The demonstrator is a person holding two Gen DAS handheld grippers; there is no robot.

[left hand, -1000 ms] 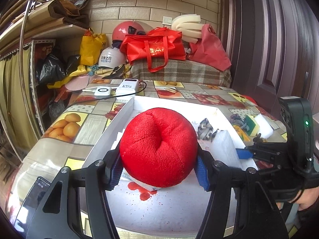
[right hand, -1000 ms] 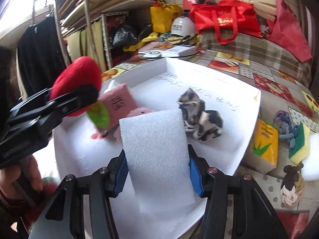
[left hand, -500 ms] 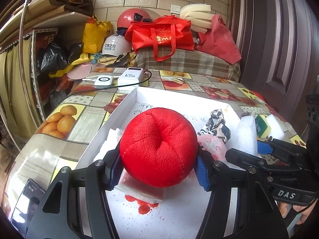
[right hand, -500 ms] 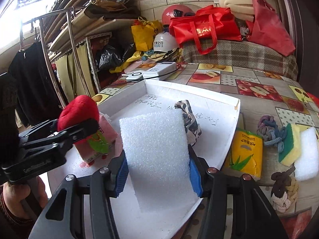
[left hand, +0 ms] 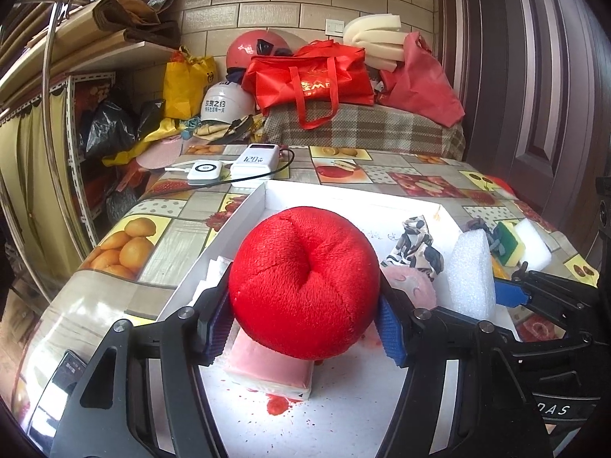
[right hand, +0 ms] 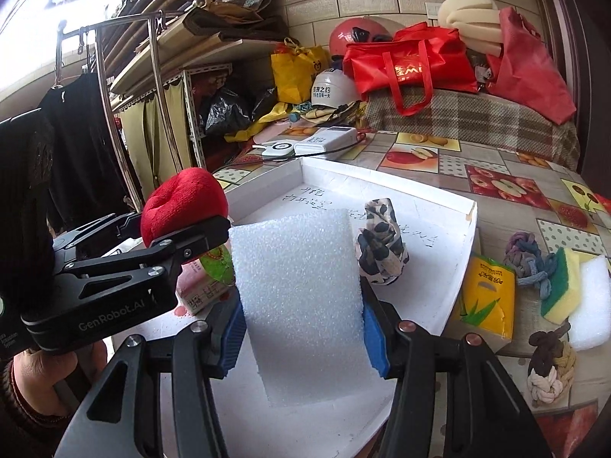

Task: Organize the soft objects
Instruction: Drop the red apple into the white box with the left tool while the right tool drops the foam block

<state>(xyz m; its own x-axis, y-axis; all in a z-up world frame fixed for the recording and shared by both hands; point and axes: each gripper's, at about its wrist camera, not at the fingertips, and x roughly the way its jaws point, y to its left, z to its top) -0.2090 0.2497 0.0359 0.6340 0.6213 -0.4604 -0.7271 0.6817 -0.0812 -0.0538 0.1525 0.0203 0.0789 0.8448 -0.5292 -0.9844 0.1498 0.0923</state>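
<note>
The left gripper (left hand: 305,324) is opening around the red plush ball (left hand: 305,286), which sits between its pads over the white tray (left hand: 263,194). The right gripper (right hand: 301,328) is opening too, with the white foam block (right hand: 301,297) between its pads above the tray.

Blk grippers (left hand: 305,328), blue pads (right hand: 376,337)

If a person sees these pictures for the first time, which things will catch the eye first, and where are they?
First comes the red plush apple, between the pads of the left gripper, whose jaws are opening, above a pink tissue pack in the white tray. Next is the white foam block between the pads of the right gripper, also opening, over the same tray. Beside the tray on the fruit-print tablecloth lies a yellow tissue pack.
</note>
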